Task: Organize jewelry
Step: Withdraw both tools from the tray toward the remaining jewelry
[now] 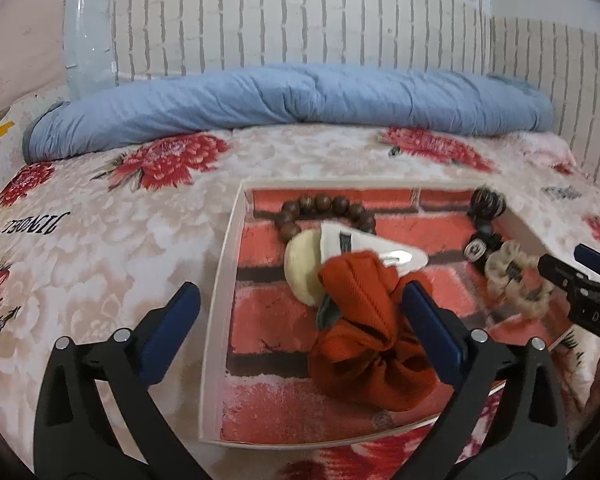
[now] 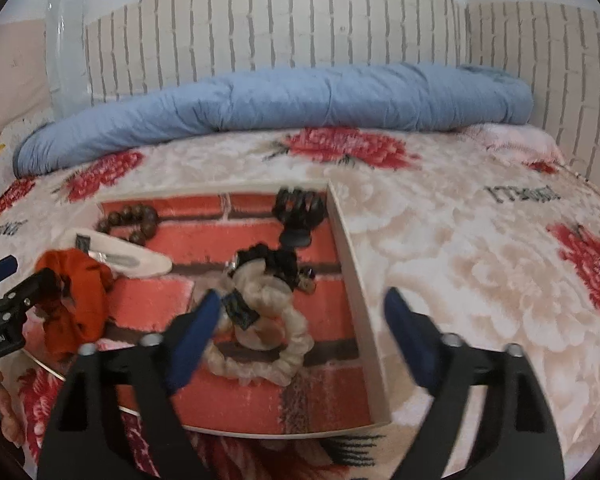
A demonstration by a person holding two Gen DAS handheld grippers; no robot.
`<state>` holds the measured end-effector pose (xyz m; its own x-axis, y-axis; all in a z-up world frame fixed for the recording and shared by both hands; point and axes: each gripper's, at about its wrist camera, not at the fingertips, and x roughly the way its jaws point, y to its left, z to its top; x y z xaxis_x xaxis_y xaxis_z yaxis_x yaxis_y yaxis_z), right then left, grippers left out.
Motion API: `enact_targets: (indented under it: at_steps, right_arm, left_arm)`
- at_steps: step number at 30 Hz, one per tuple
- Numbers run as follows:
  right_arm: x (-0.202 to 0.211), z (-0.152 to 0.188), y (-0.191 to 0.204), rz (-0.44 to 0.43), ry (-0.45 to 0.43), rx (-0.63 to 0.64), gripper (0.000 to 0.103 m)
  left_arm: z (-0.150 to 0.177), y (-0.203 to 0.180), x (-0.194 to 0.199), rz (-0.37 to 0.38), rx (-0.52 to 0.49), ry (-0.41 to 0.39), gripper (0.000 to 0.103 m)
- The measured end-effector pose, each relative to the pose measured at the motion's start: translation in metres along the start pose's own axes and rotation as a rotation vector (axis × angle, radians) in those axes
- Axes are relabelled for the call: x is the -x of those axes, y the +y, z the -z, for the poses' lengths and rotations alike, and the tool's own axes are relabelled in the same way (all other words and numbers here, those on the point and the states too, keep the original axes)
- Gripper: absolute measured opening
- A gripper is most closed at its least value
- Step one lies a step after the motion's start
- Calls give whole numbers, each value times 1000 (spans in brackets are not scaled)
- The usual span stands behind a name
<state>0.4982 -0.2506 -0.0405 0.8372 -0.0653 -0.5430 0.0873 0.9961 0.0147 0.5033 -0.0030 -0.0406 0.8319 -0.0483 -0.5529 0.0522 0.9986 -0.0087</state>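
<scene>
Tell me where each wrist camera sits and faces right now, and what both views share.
Left wrist: on the left gripper, open over the tray's left side, facing the orange scrunchie; right gripper shows at right.
Right wrist: on the right gripper, open over the tray's right wall, facing the cream scrunchie; left gripper shows at left.
Shared: tray, both scrunchies, white hair clip, wooden bead bracelet, blue quilt.

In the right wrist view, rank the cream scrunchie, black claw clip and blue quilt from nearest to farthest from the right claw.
1. cream scrunchie, in the tray beside the right claw's left finger.
2. black claw clip, at the tray's far right corner.
3. blue quilt, along the wall.
</scene>
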Motion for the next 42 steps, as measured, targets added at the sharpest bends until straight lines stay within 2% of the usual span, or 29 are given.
enact_targets:
  at_steps: [5, 12, 17, 22, 27, 33, 42]
  right_arm:
    - [9, -4, -1, 25, -27, 1, 96]
    - [35, -10, 2, 46, -84, 22, 99]
    - [65, -12, 2, 88, -82, 70, 99]
    - [109, -11, -10, 117, -83, 82, 99]
    - [151, 8, -26, 106, -78, 80, 99]
    - [190, 47, -33, 65, -22, 78, 99]
    - [208, 116, -30, 40, 62, 81, 99]
  left_arm:
    - [-3, 6, 10, 12, 36, -37, 98]
    - [-6, 4, 26, 5, 23, -57, 98]
    - [-6, -8, 56, -20, -29, -79, 98]
    - [-5, -12, 92, 2, -26, -59, 98]
    - [6, -10, 134, 27, 4, -56, 98]
    - [41, -15, 175, 27, 4, -27, 98]
    - [105, -20, 201, 28, 2, 93, 98]
